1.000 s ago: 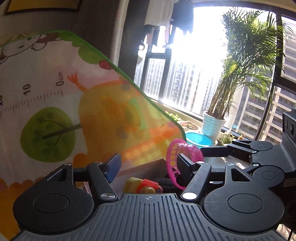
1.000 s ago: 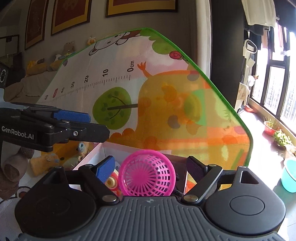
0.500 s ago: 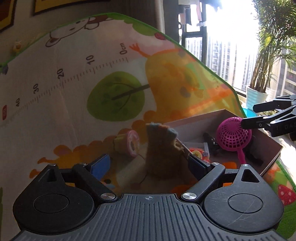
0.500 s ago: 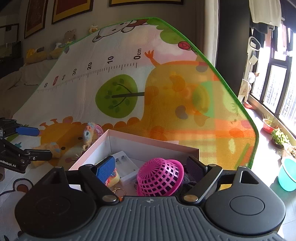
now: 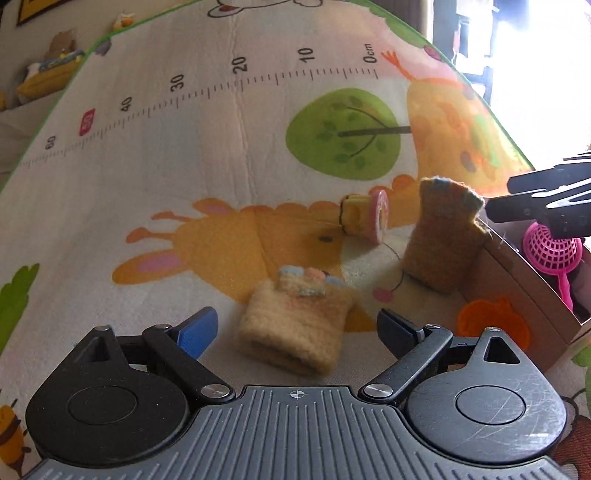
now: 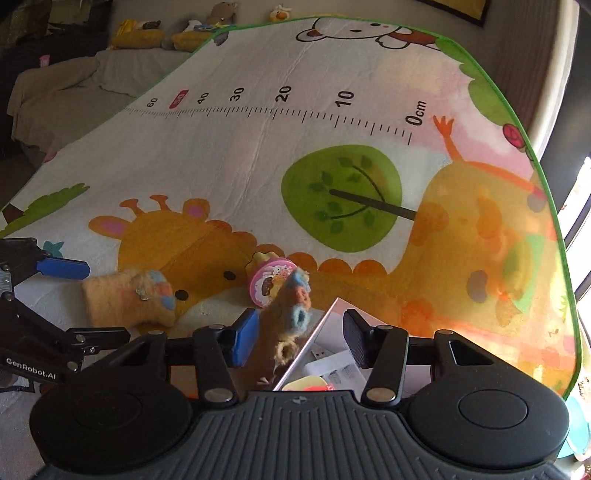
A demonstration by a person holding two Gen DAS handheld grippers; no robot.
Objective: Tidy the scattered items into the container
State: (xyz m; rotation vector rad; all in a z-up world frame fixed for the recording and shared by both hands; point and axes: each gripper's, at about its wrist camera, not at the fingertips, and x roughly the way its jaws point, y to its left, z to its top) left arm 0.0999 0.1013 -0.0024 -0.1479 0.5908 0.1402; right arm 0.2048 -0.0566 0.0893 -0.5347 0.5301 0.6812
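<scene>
Left tongs [image 5: 295,325] opening, blades spread wide around a flat-lying tan knitted mitten [image 5: 295,325] at 12 o'clock, pads clear of it. Right tongs [image 6: 301,338] closing, blue pad just beside a second, upright mitten [image 6: 286,314] leaning on the box wall; contact not clear. Cardboard box [image 5: 517,291] at 3 o'clock in the left view, pink strainer [image 5: 552,251] inside. Small papers and a yellow-red toy in the box's white interior [image 6: 332,325] under the right tongs. Farther off, pink-and-yellow spool toy [image 5: 365,218] on its side at 1 o'clock on the play mat [image 5: 184,166]. Beyond the mat, plush toys [image 6: 221,9].
</scene>
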